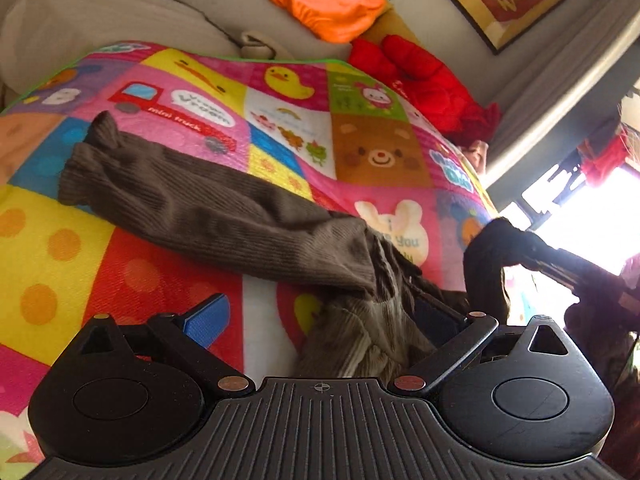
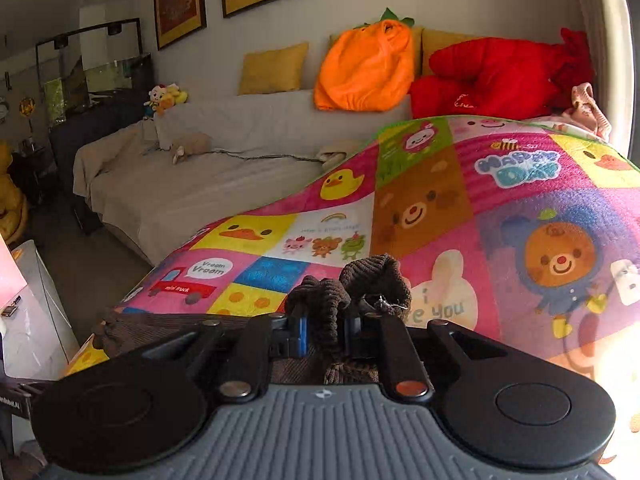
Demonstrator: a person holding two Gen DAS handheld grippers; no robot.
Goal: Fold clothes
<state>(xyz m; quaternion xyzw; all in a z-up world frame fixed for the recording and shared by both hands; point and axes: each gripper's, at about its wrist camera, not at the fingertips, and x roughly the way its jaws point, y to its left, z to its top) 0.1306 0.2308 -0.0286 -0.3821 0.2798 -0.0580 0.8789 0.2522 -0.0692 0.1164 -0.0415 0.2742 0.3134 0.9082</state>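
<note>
The brown ribbed garment (image 1: 224,216) lies on the colourful play mat (image 1: 280,120), which covers the work surface. In the left wrist view one long sleeve runs from the middle left of the frame toward the lower centre, where the cloth bunches up in folds.

The left gripper (image 1: 320,320) sits at the bottom of that frame. Its jaws stand wide apart, with a blue pad showing on the left finger (image 1: 208,322). The bunched cloth lies between the fingers, nearer to the right one, but the pads do not press on it, so this gripper is open.

The right gripper (image 2: 326,334) is at the lower centre of the right wrist view. Its jaws are almost closed and they pinch a fold of the same brown garment (image 2: 360,280); the cloth rises in two small lumps above the fingertips and also hangs below them. In the left wrist view this gripper (image 1: 516,252) appears at the middle right edge, dark against the bright window, with a piece of cloth draped down from it.

Behind the mat there is a beige sofa (image 2: 180,184). An orange plush (image 2: 364,68) and a red plush (image 2: 492,76) lean at its back, in the upper right of the frame.
</note>
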